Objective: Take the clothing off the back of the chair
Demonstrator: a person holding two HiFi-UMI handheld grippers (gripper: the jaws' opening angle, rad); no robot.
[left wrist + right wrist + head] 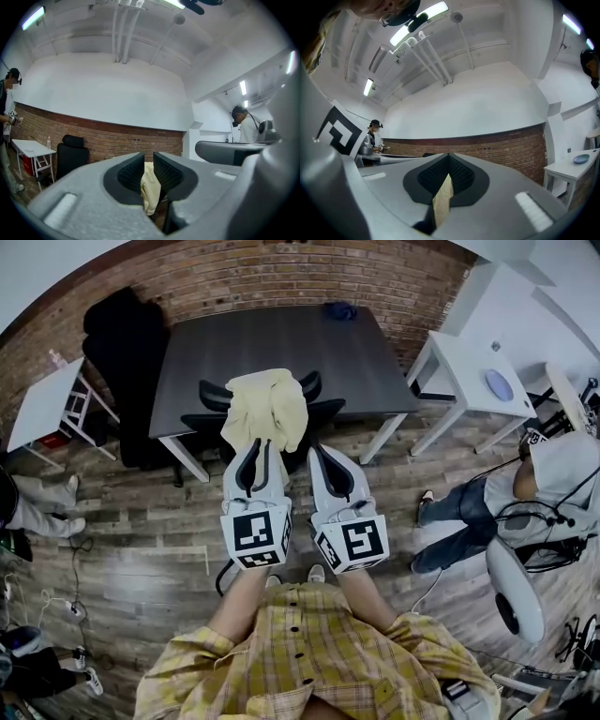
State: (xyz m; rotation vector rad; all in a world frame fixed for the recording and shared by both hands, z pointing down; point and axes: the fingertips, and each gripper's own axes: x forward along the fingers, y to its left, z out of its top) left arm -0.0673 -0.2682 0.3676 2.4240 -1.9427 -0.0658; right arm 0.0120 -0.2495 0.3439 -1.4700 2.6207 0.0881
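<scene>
Pale-yellow clothing (267, 407) bunches over the back of the black chair (323, 412), its near edge clenched by left tongs (255, 446) and right tongs (316, 450).

No readable text, brand, number or sign anywhere. Black-and-white square markers (254, 532) on cubes of left gripper (259, 444) and right gripper (316, 450): patterns only, no letters, no digits.

Red brick wall (281, 277) is running behind a dark table (272, 348) on wood-plank flooring (141, 540). White side tables are standing left (42, 404) and right (464, 367). Strip lights (433, 10) are glowing overhead.
</scene>
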